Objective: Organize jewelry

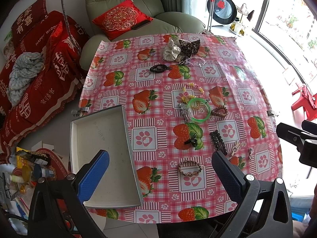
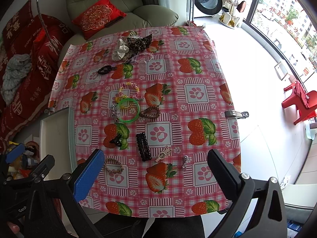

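Both my grippers, left gripper [image 1: 160,176] and right gripper [image 2: 156,176], hover fingers apart, empty, over the table's [image 2: 198,75] near edge. Jewelry [image 2: 128,107] clusters mid-surface; tray [image 1: 95,138] overhangs left edge; right side bare.

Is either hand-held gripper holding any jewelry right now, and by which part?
Nothing is held: left hand-held gripper and right hand-held gripper are both open above the table.

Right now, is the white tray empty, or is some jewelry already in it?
Empty. The tray shows only its bare white floor; the bangle and the other pieces lie on the tablecloth.
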A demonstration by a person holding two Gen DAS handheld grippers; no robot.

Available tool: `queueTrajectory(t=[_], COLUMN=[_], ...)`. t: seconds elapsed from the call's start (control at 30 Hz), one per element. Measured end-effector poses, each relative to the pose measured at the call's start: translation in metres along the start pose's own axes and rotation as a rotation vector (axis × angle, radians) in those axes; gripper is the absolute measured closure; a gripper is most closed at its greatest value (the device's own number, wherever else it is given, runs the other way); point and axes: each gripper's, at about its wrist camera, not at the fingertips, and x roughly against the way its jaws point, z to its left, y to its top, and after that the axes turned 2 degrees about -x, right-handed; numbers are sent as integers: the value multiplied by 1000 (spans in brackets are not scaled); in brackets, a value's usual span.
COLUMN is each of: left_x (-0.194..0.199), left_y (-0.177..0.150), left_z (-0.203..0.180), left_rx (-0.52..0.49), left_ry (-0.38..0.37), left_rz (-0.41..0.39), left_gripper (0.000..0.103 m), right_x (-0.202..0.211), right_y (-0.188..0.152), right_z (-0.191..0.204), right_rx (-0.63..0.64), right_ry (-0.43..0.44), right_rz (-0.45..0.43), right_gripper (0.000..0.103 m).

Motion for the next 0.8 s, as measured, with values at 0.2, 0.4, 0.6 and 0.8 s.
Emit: queueTrajectory(t=[0.2,0.4,0.6,0.8], left_x=[0,0,-1,-1], left_y=[0,0,-2,-2], left_z=[0,0,0,0], left_rx=[-1,0,-1,0], left_ry=[-1,-2,-2,-2], left_rz=[1,0,2,4], left_gripper=[0,0,0,0], right_x=[0,0,-1,-2], right_y=[1,0,1,1], right_z=[0,0,0,1], right_rx=[0,-1,-1,1], right_ry=[0,0,-1,0], right_rz=[1,1,2,4], right_gripper=[0,0,0,0])
